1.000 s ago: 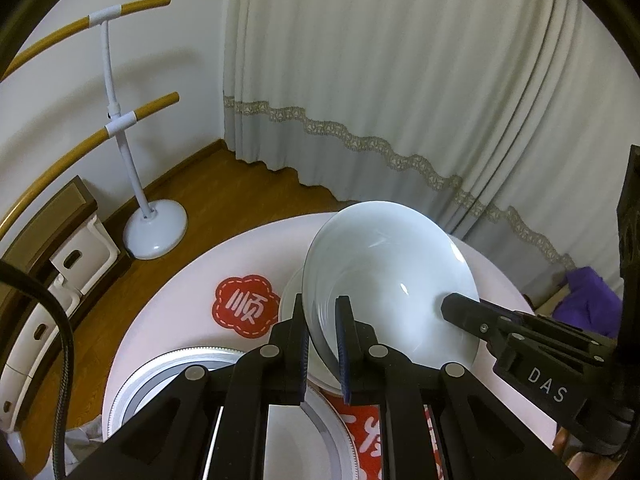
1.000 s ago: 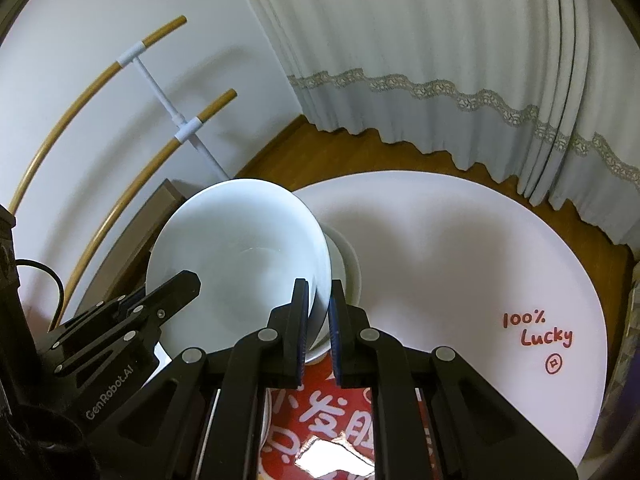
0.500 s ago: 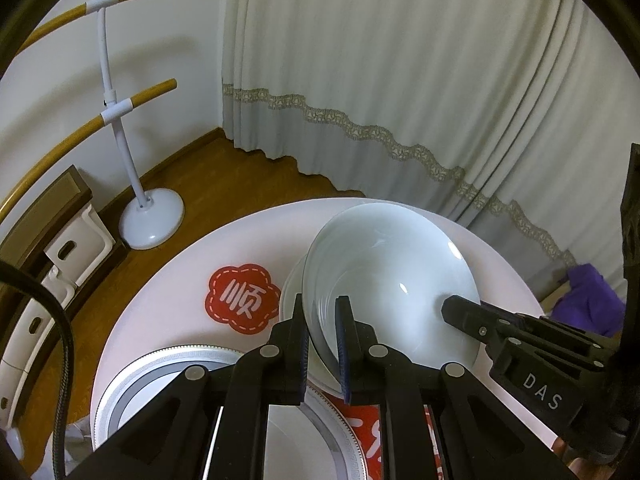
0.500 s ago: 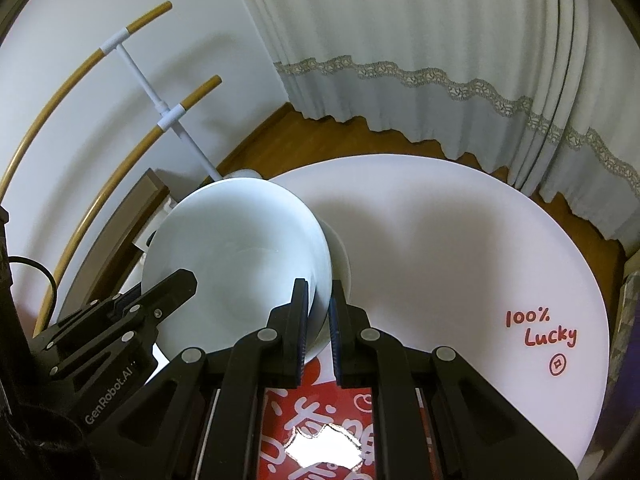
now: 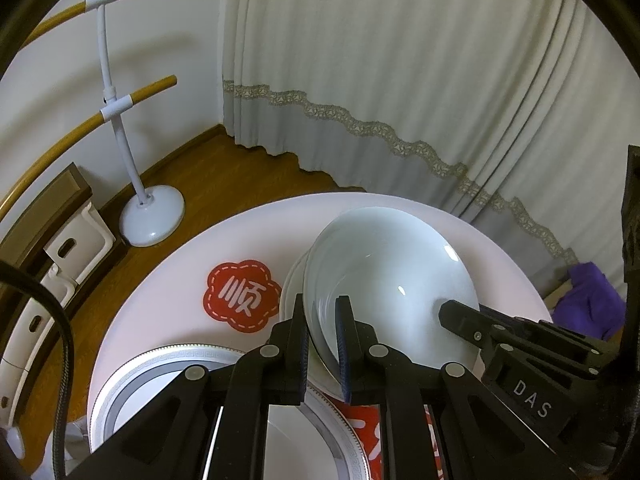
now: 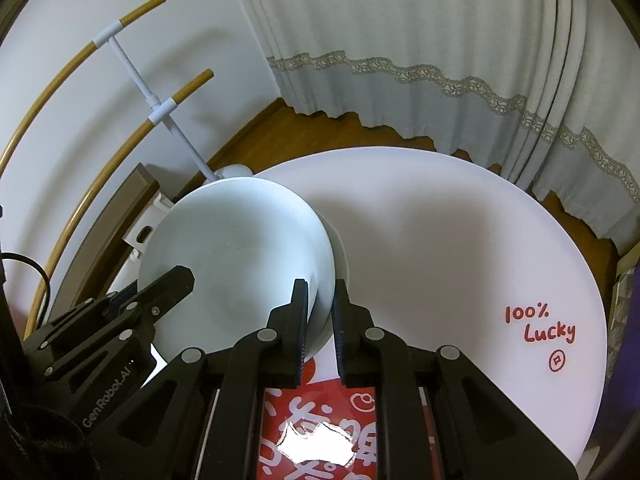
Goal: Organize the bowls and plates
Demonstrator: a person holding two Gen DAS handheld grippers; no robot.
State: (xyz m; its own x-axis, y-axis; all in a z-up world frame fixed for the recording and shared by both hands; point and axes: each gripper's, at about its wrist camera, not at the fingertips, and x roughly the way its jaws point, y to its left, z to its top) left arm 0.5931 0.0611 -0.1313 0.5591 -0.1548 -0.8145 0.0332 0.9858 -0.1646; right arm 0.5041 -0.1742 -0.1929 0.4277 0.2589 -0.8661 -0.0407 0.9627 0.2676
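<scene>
Bowl pinched from both sides over round table

Left wrist view: left gripper (image 5: 322, 322) has its jaws pinching the near-left rim of the white bowl (image 5: 390, 288). Bowl is tilted, its inside facing the camera. Beneath it lies a second white dish (image 5: 291, 292), only an edge showing left of the bowl. Both are on the pale round table (image 5: 168, 304). Red sticker (image 5: 240, 296) is just left of the bowl. Patterned-rim plate (image 5: 152, 364) lies near-left of the bowl, partly under the gripper. Right gripper (image 5: 460, 314) reaches the bowl's right rim; its jaws cannot be made out here.

Right wrist view: right gripper (image 6: 320, 316) has its jaws pinching the bowl's (image 6: 240, 256) near-right rim. Lower dish edge (image 6: 340, 244) shows just right of the bowl. Left gripper (image 6: 176, 280) overlaps the bowl's left side. "100% Lucky" text (image 6: 540, 328) is well right of the bowl on the table (image 6: 440, 240). Red mat (image 6: 320, 432) lies near of the bowl, beneath the gripper.
</scene>
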